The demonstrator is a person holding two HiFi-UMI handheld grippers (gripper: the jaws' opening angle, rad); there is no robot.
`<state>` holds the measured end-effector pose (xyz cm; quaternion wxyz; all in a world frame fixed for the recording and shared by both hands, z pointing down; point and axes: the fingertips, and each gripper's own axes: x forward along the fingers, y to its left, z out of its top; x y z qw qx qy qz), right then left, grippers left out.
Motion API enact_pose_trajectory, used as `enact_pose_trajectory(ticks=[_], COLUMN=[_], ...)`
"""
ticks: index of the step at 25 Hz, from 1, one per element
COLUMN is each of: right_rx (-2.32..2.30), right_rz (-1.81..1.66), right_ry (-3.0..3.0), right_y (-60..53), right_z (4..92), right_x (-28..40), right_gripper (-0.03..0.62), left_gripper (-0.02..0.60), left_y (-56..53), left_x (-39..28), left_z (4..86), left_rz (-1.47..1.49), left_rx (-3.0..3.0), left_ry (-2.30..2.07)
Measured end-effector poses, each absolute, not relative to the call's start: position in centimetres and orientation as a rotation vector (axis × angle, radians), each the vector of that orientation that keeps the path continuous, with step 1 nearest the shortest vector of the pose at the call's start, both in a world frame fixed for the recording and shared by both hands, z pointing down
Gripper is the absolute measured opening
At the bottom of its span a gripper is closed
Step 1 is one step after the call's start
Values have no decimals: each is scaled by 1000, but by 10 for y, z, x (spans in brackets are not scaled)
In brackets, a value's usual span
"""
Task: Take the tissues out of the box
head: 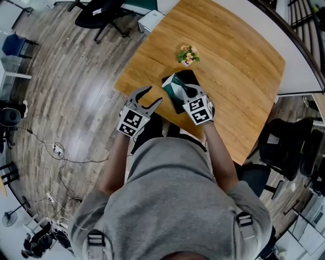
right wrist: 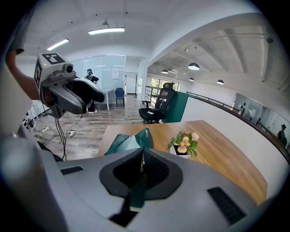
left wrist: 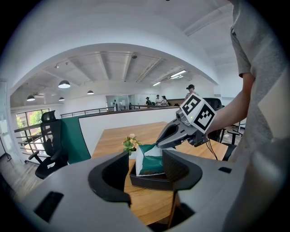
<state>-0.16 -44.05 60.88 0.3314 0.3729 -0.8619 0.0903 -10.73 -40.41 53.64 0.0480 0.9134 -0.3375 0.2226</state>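
Observation:
A green and white tissue pack (head: 174, 87) stands up out of a black box (head: 187, 76) near the front edge of the wooden table (head: 238, 56). My right gripper (head: 186, 92) is shut on the pack's top corner. In the left gripper view, the right gripper's tips (left wrist: 159, 144) meet on the top of the pack (left wrist: 152, 159) above the box (left wrist: 149, 182). The right gripper view shows green wrapper (right wrist: 128, 141) pinched between the closed jaws of the right gripper (right wrist: 142, 168). My left gripper (head: 153, 96) hangs open and empty, left of the box at the table's edge.
A small pot of flowers (head: 188, 55) stands on the table just beyond the box. Office chairs (head: 99, 12) stand on the wood floor at the far left, and another chair (head: 284, 147) stands to the right. Cables (head: 56, 152) lie on the floor.

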Motion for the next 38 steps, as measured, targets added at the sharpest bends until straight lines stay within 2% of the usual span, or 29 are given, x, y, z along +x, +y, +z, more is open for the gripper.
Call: enact_pose_trajectory(ticks=[15, 38], right_rx=[1042, 1062], right_rz=[183, 137], right_ry=[-2309, -2342], right_y=[-424, -411], right_z=[572, 562], right_x=[11, 25], right_gripper=[8, 6], left_gripper=[247, 247], left_y=[-382, -361], left_x=[-105, -99], left_z=[528, 530], left_rz=[634, 688], left_rx=[2776, 2767], left_ry=[-1101, -1114])
